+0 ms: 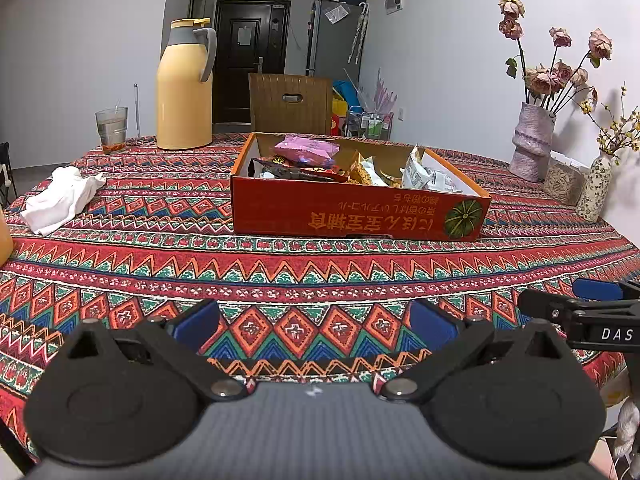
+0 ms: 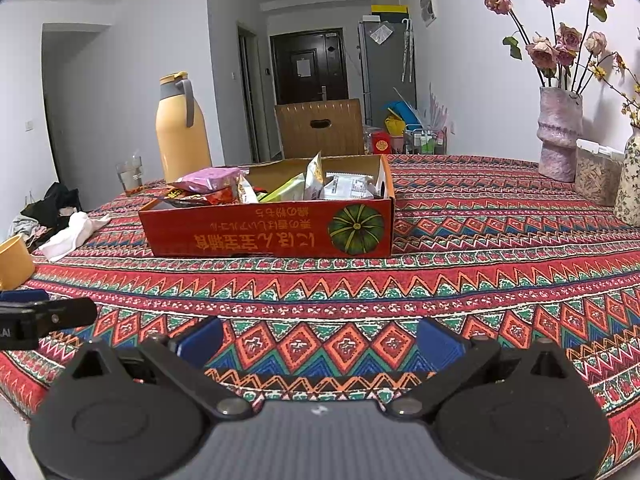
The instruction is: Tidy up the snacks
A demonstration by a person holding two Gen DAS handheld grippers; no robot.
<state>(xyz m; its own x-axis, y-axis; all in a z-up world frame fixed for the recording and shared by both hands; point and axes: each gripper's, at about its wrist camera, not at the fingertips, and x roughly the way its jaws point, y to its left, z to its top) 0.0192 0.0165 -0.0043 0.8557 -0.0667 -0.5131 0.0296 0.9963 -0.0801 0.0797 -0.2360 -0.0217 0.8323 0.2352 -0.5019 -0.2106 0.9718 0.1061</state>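
A red cardboard box (image 1: 352,212) with a pumpkin picture stands in the middle of the patterned tablecloth (image 1: 280,264); it also shows in the right wrist view (image 2: 256,232). Inside lie several snack packets: a pink packet (image 1: 306,150) (image 2: 208,180), white packets (image 1: 428,176) (image 2: 348,188) and yellow ones (image 1: 366,172) (image 2: 312,174). My left gripper (image 1: 316,322) is open and empty, low over the cloth near the front edge. My right gripper (image 2: 320,340) is open and empty too, beside the left; its tip shows in the left wrist view (image 1: 580,300).
A yellow thermos (image 1: 184,88) and a glass (image 1: 112,128) stand at the back left. A white cloth (image 1: 60,196) lies left of the box. A yellow cup (image 2: 14,260) sits at the left edge. Vases with flowers (image 1: 534,140) and a jar (image 1: 564,178) line the right wall. A chair (image 1: 290,102) stands behind.
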